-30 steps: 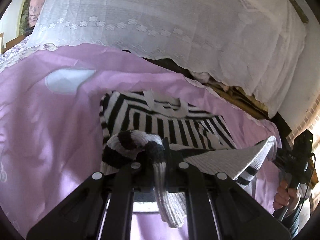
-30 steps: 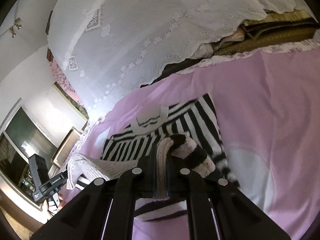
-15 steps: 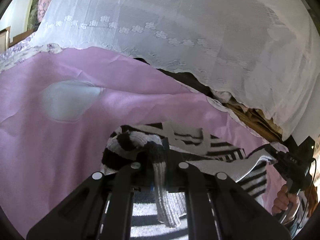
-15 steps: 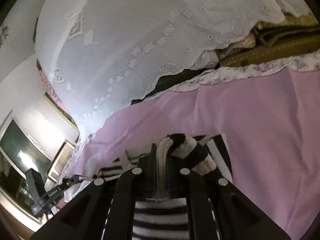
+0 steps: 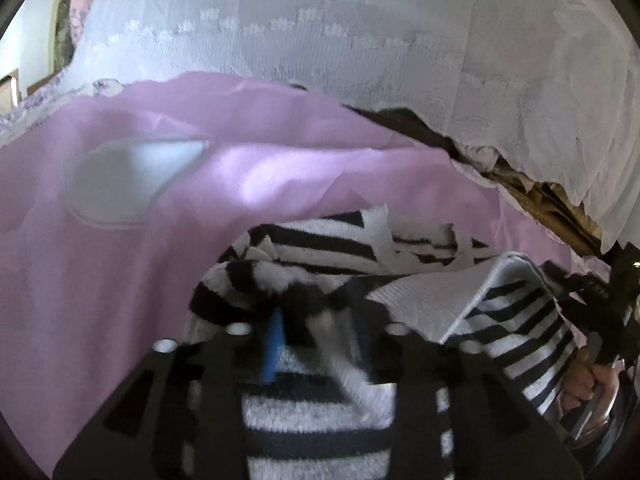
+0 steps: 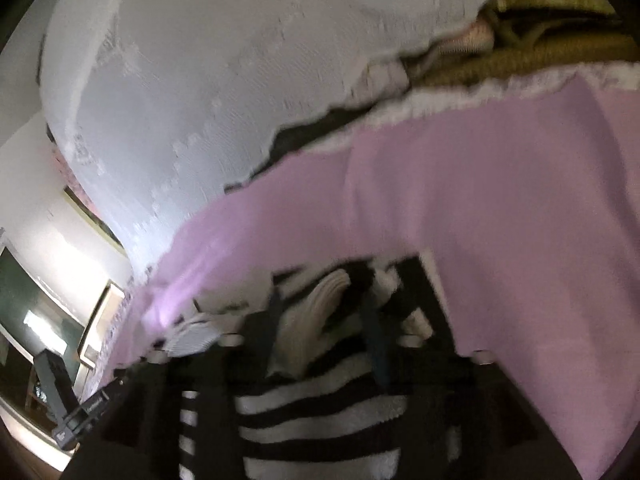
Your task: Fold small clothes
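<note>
A black-and-white striped knit garment (image 5: 332, 248) lies on the pink sheet (image 5: 100, 280). My left gripper (image 5: 316, 320) has its jaws slightly parted, a blue pad showing, with the garment's bunched white ribbed hem still between them. The lifted hem stretches right (image 5: 448, 300) toward the right gripper (image 5: 600, 304), seen at the far right with the hand. In the right wrist view, my right gripper (image 6: 324, 308) also has parted jaws around a fold of the garment (image 6: 316, 316); stripes (image 6: 320, 416) drape under it. The left gripper (image 6: 76, 412) shows at lower left. Both views are blurred.
A white lace cover (image 5: 360, 40) drapes over a stack of bedding (image 5: 560, 200) behind the sheet. A pale round patch (image 5: 128, 180) is on the sheet at left. A framed picture (image 6: 96, 320) and dark window (image 6: 32, 308) stand at far left.
Both grippers carried the hem forward over the garment and lower toward the sheet. Their jaws, shut tight before, now stand a little apart. The views have become blurred.
</note>
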A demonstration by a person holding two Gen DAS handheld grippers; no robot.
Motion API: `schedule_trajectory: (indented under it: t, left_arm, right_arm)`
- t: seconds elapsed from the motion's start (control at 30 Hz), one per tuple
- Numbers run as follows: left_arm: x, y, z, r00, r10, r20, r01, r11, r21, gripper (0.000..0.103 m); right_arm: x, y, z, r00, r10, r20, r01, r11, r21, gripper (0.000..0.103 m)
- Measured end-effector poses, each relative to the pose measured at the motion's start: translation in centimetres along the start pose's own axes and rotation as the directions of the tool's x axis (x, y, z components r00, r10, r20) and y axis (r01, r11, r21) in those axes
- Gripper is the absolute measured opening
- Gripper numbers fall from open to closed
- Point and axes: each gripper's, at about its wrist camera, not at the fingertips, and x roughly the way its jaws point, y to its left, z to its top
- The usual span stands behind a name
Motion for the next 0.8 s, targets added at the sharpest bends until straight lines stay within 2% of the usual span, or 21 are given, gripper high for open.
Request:
schedule_trajectory:
  t: [0.03,0.1,0.17,0.23,0.43,0.53,0.63,0.7,0.73,0.77,0.8]
  left_arm:
    - [-0.8,-0.1,0.0,1.000,-0.003,0.022,0.003,1.000,0.001,0.049]
    - [-2.6,-0.5,0.3,0.997,-0.053,0.063,0.052,0.999,0.016,0.050]
    - [-4.0,-1.4,0.5,0.992,-0.090,0.090,0.086,0.995,0.048,0.059]
    - [-4.8,-2.5,0.4,0.988,-0.104,0.110,0.093,0.991,0.100,0.064]
    - [-5.3,-5.7,-0.6,0.974,-0.205,0.098,0.177,0.954,0.241,0.066]
    - [-4.4,-6.8,-1.2,0.975,-0.208,0.076,0.177,0.938,0.297,0.075]
    - [-2.2,-7.4,-1.1,0.987,-0.157,0.038,0.137,0.938,0.319,0.080]
    - [-0.1,-7.4,-0.3,0.999,-0.040,0.012,0.035,0.953,0.301,0.082]
    - [0.9,-7.1,0.2,0.999,0.030,0.009,-0.032,0.959,0.280,0.083]
    - [2.1,-6.2,0.9,0.992,0.126,0.009,-0.125,0.967,0.221,0.086]
    - [2.8,-5.1,1.4,0.989,0.147,-0.008,-0.144,0.977,0.156,0.087]
  right_arm:
    - [-0.7,0.2,0.1,1.000,-0.002,0.025,0.002,1.000,-0.011,0.048]
    - [-2.2,0.9,0.3,0.998,0.009,0.068,-0.006,0.999,-0.040,0.048]
    - [-3.1,1.9,0.5,0.996,0.028,0.080,-0.021,0.996,-0.083,0.048]
    - [-3.2,3.0,0.2,0.997,0.037,0.068,-0.027,0.990,-0.136,0.048]
    - [-1.3,4.5,-1.1,1.000,0.004,-0.009,-0.006,0.976,-0.216,0.048]
    - [0.0,4.7,-1.3,0.998,-0.021,-0.057,0.008,0.975,-0.222,0.048]
    - [2.1,5.2,-1.2,0.992,-0.041,-0.122,0.014,0.976,-0.217,0.048]
    - [3.8,5.4,-0.8,0.986,-0.065,-0.156,0.032,0.979,-0.204,0.065]
    - [4.4,5.3,-0.7,0.984,-0.076,-0.159,0.044,0.980,-0.193,0.068]
    - [5.2,4.7,-0.5,0.984,-0.092,-0.155,0.066,0.984,-0.166,0.069]
    - [5.7,4.1,-0.5,0.984,-0.097,-0.153,0.076,0.987,-0.139,0.069]
